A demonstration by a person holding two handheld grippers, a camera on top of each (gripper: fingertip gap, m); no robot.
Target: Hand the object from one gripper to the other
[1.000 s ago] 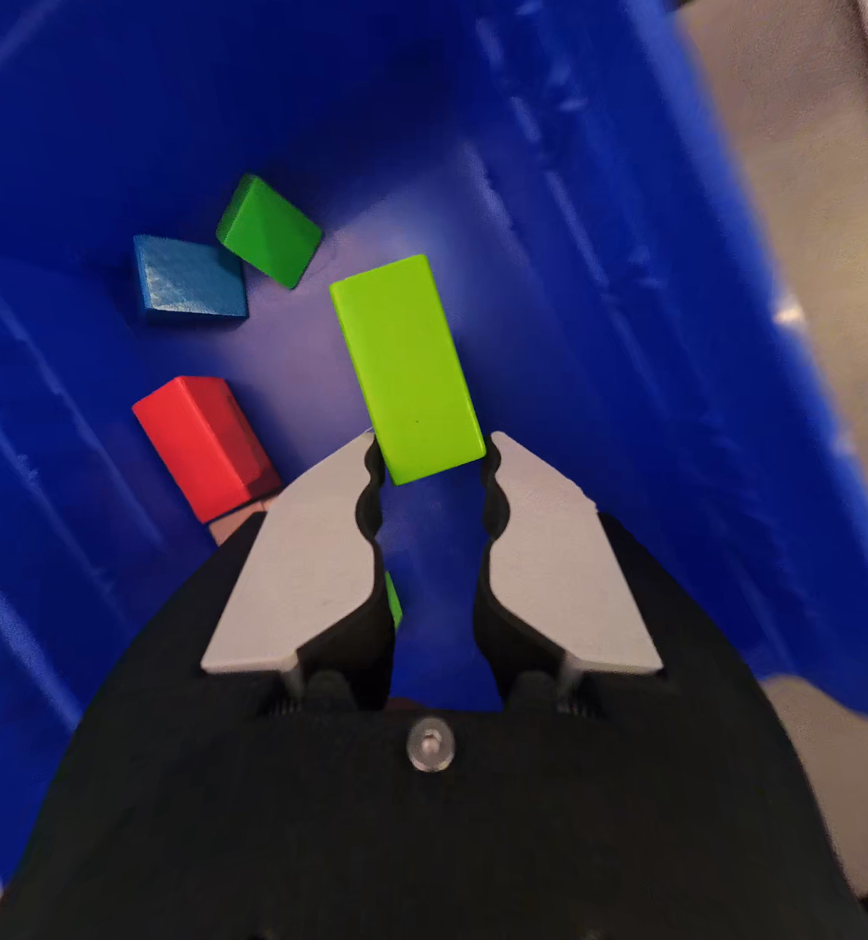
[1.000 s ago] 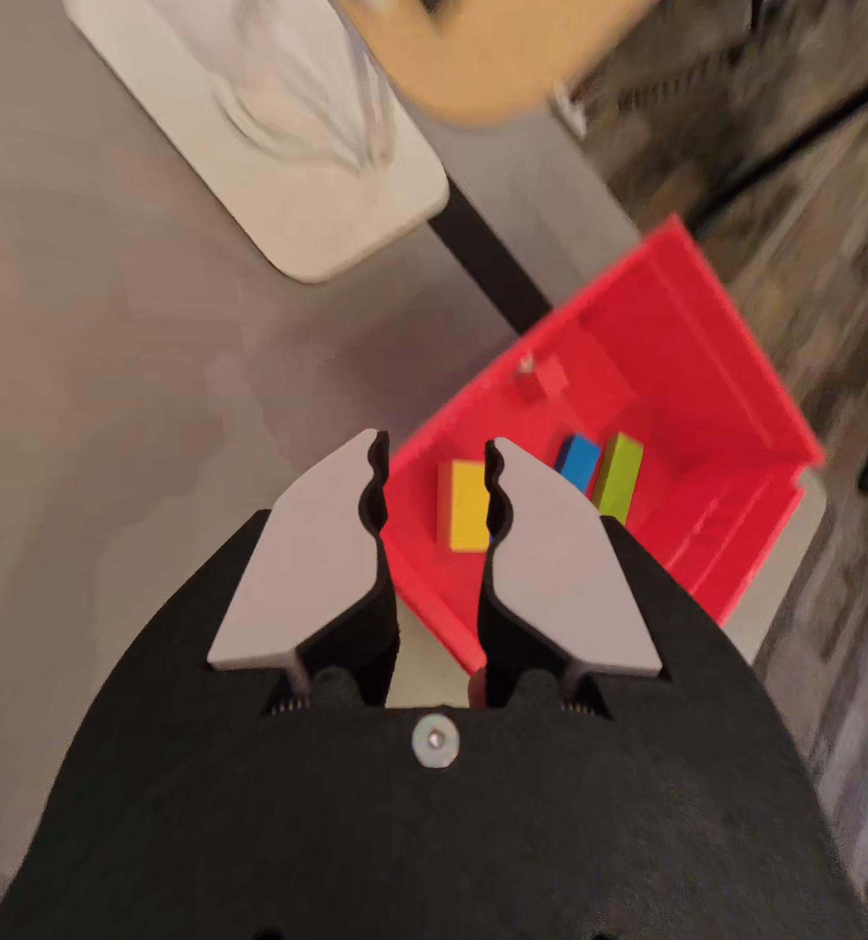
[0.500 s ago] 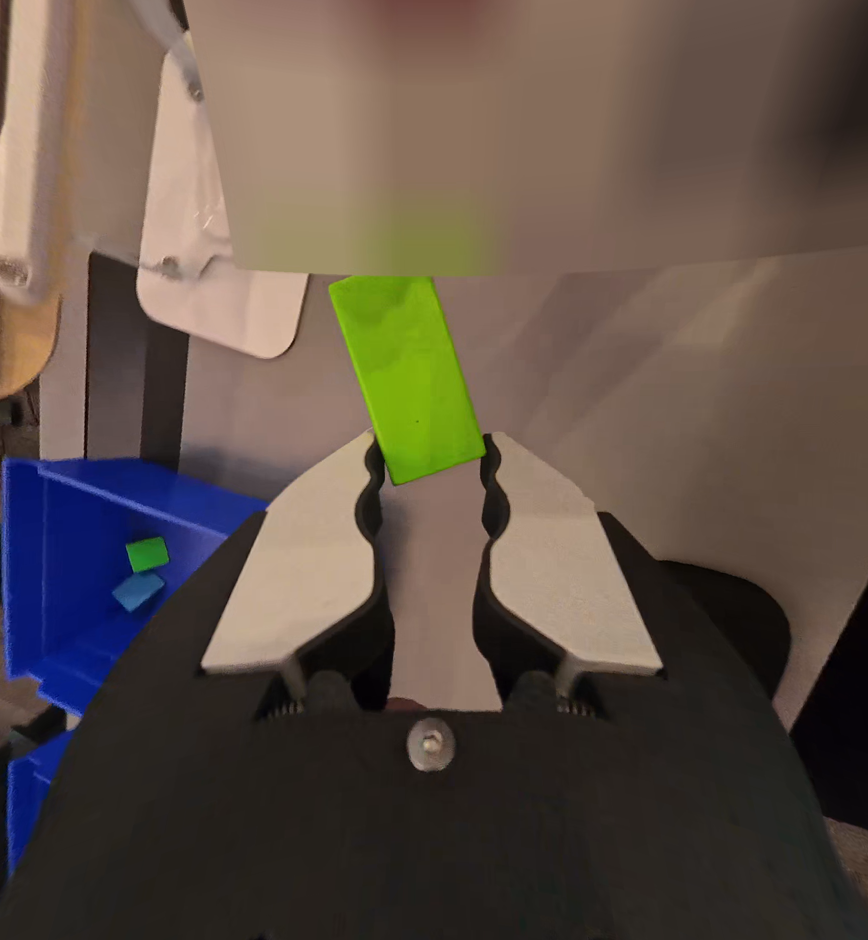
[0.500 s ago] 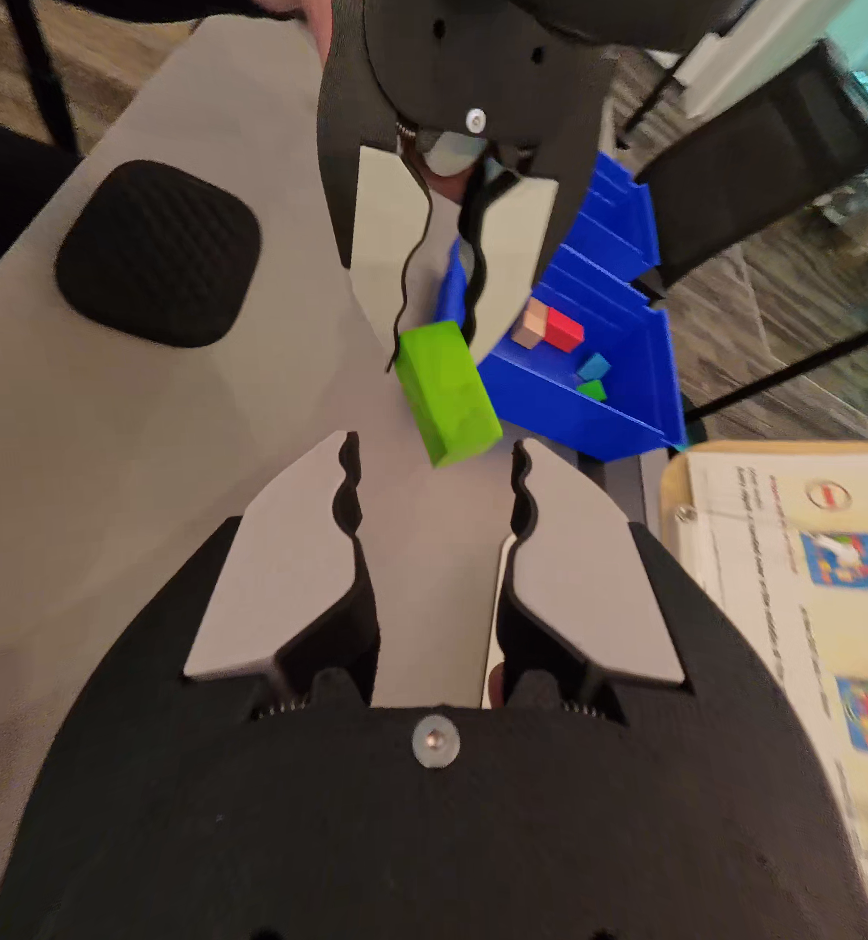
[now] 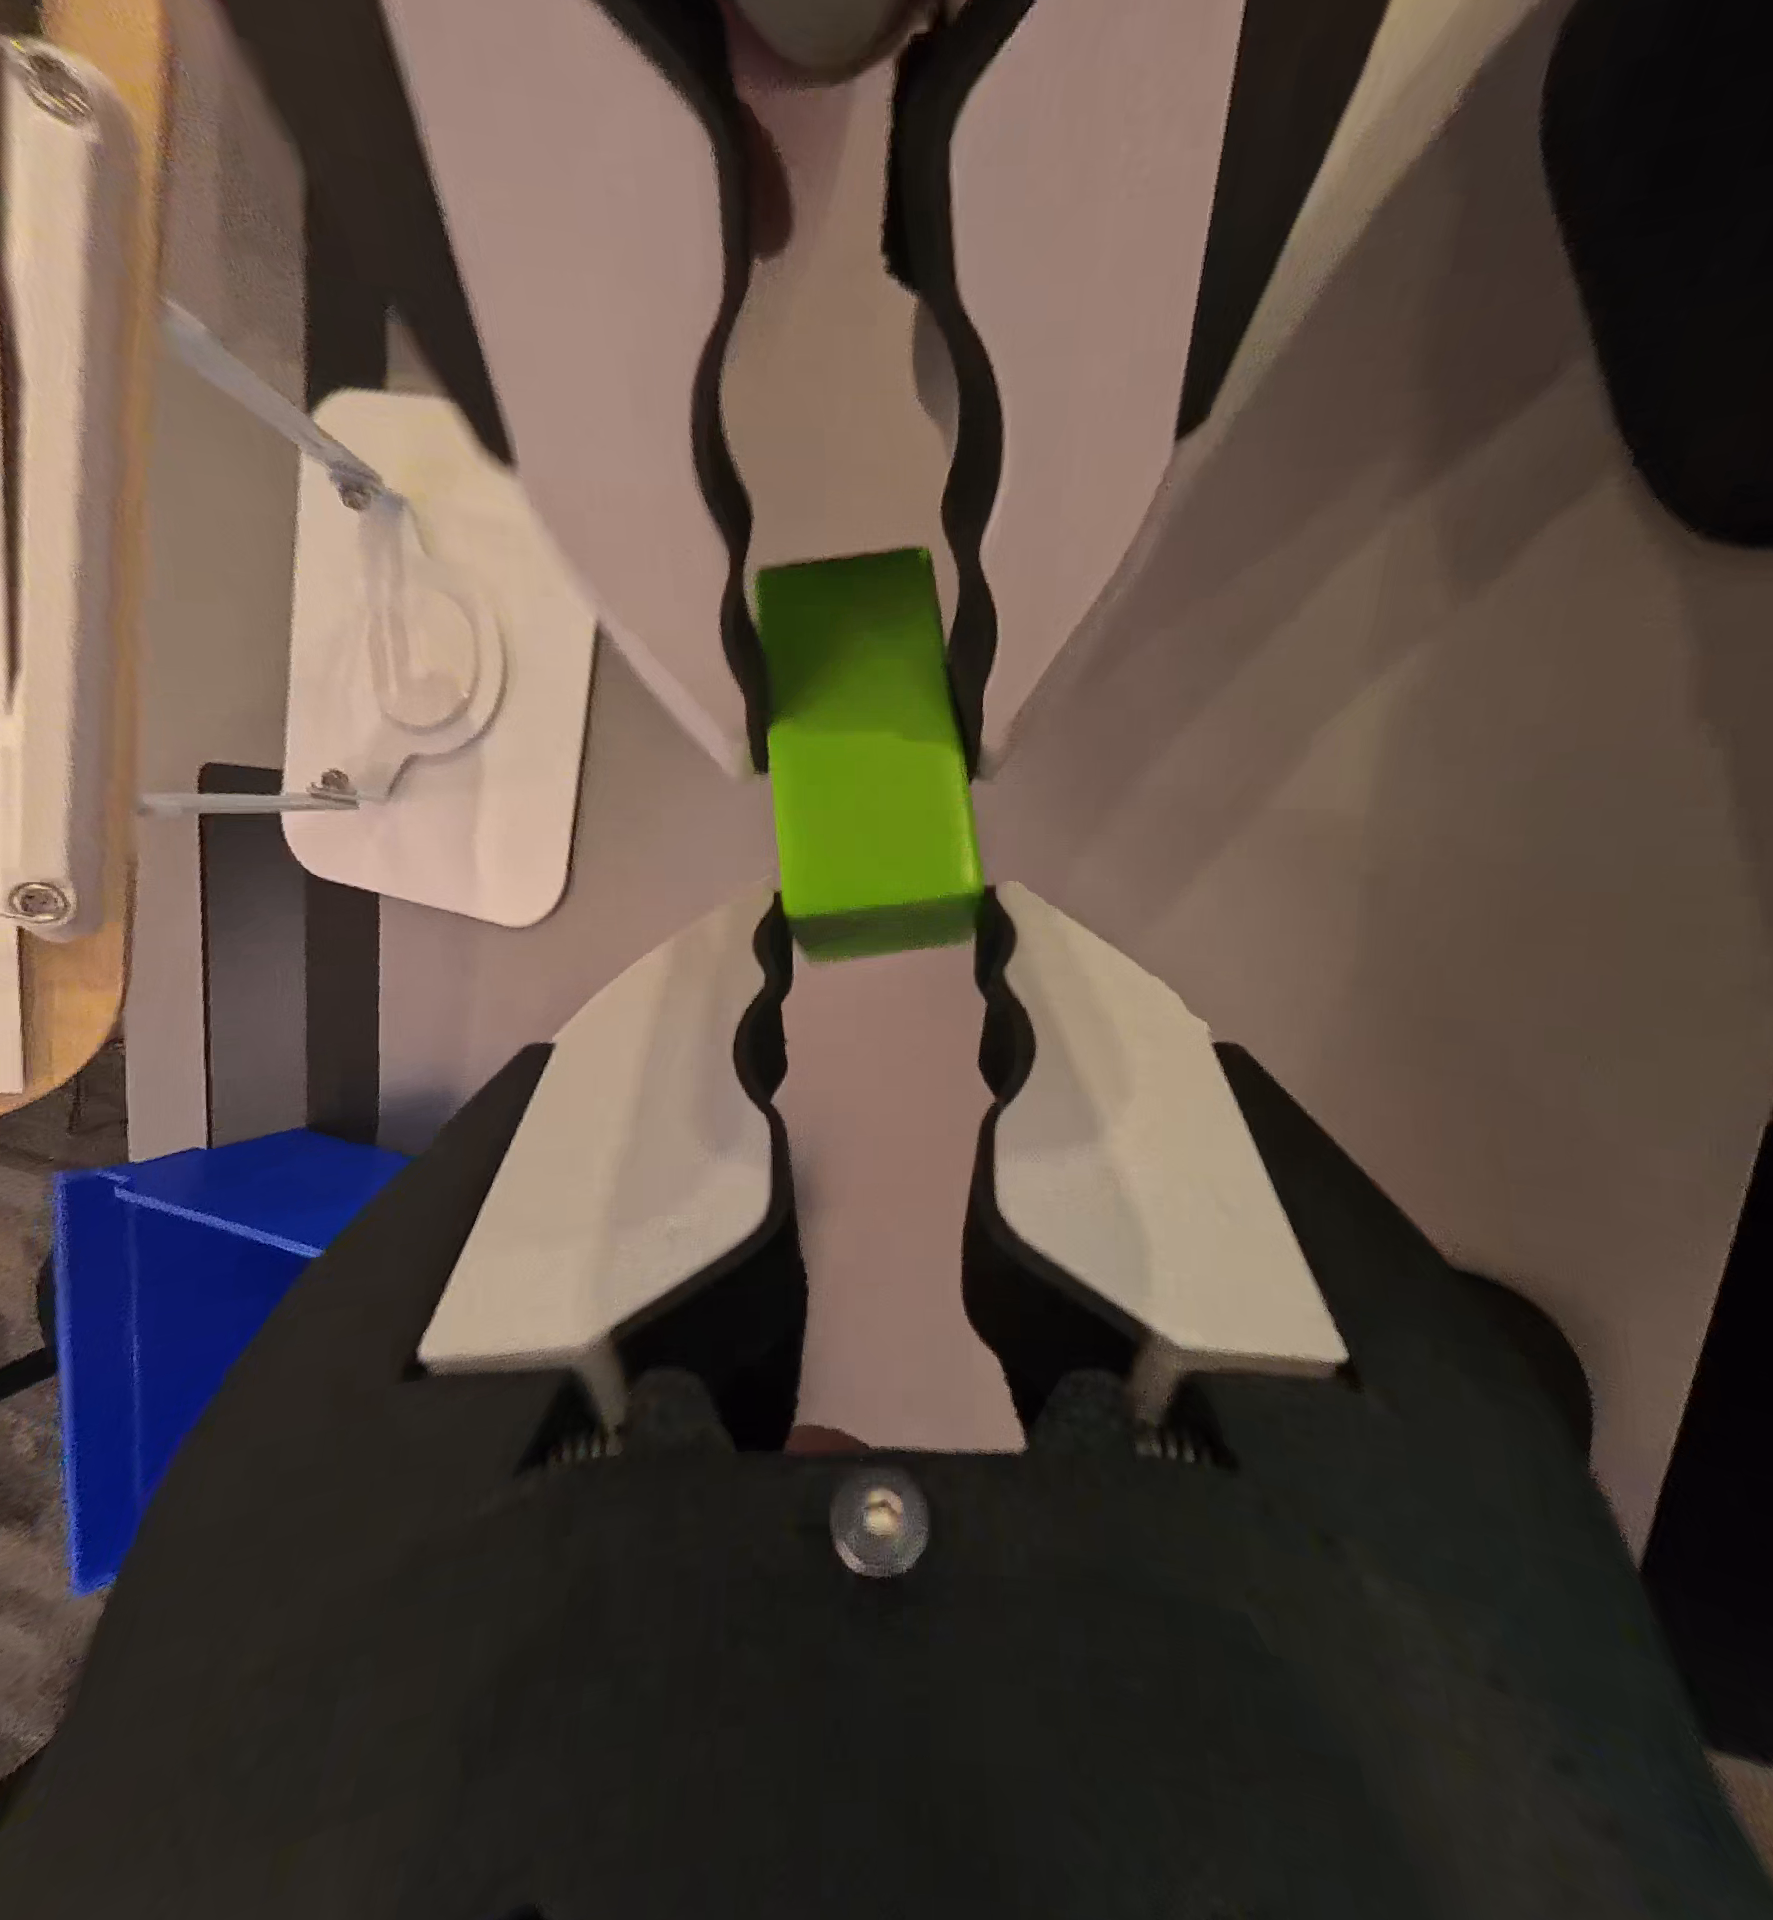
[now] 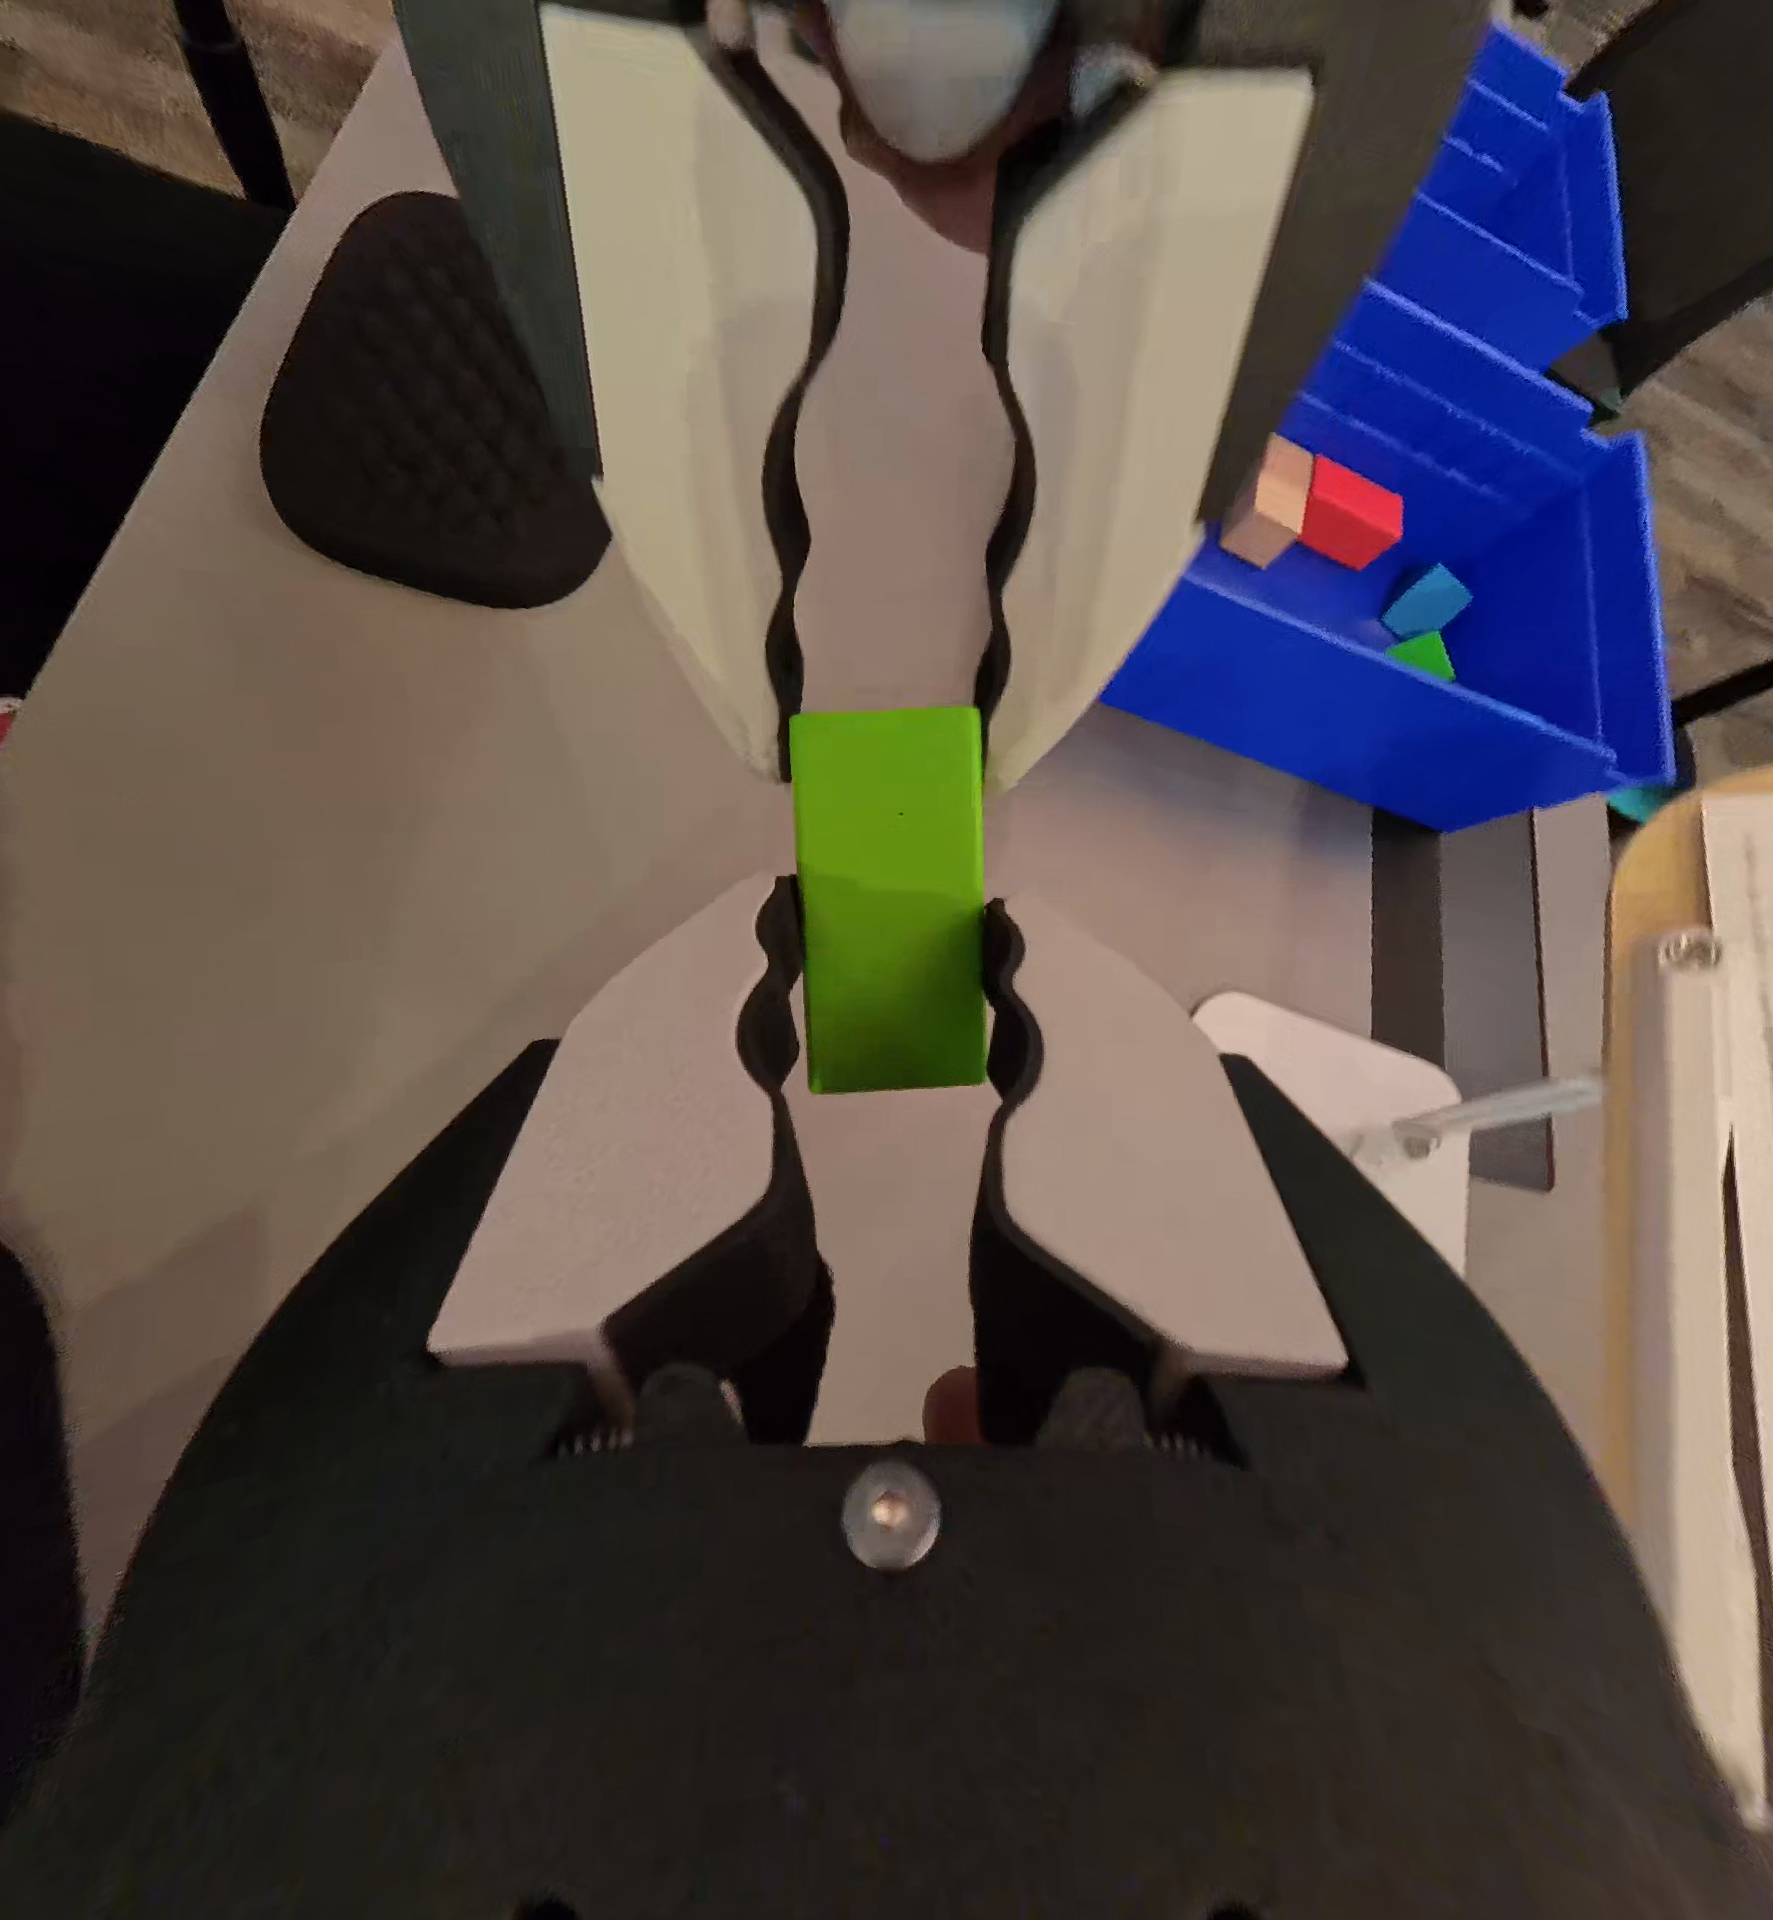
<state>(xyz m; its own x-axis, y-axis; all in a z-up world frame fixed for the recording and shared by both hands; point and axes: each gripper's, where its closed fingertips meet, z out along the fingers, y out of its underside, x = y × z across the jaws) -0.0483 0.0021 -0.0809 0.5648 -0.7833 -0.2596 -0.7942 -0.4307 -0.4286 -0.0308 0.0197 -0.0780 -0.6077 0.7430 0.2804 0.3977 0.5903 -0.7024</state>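
A lime green rectangular block point(image 5: 866, 821) hangs in the air above the grey table point(image 6: 238, 831), between the two grippers, which face each other. My left gripper point(image 5: 880, 914) is shut on its near end, with both pads against its sides. My right gripper point(image 6: 887, 914) is shut on the block point(image 6: 887, 831), which reaches deep between its fingers. The right gripper also shows in the left wrist view point(image 5: 861, 764), clamped on the far end. The left gripper also shows in the right wrist view point(image 6: 887, 769), its tips on the far end.
A blue bin point(image 6: 1381, 727) at the table's far edge holds a red block point(image 6: 1355, 514), a wooden block, a blue block and a dark green one. A black pad point(image 6: 414, 416) lies on the table. A white stand point(image 5: 425, 665) and a wooden board with paper point(image 6: 1744, 1143) lie beside. Only a small space, under 4 cm, lies between the two pairs of fingers.
My left gripper lifted the green block out of the blue bin and carried it over the table. My right gripper came from the red bin, opened, met the block and closed on it.
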